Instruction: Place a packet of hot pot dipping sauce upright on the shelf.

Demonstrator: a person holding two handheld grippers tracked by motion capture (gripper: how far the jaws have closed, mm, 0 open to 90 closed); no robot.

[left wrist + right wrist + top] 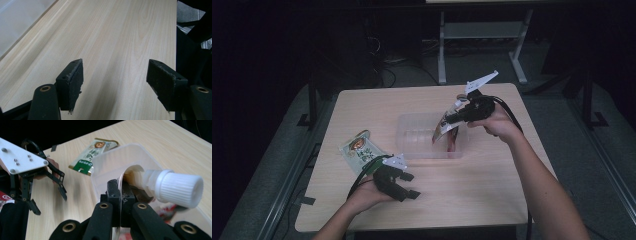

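My right gripper is shut on the thin edge of a spouted pouch with a white screw cap. The pouch hangs tilted over the right end of a clear plastic container. In the right gripper view the jaws pinch the pouch's flat seam just above the container's rim. My left gripper rests low over the table near the front left, open, with nothing between its pads. A green and white snack packet lies flat just behind it.
The light wooden table runs out bare ahead of the left gripper. The green packet lies left of the container, with the left gripper nearby. Dark floor and white desk legs lie beyond the far edge.
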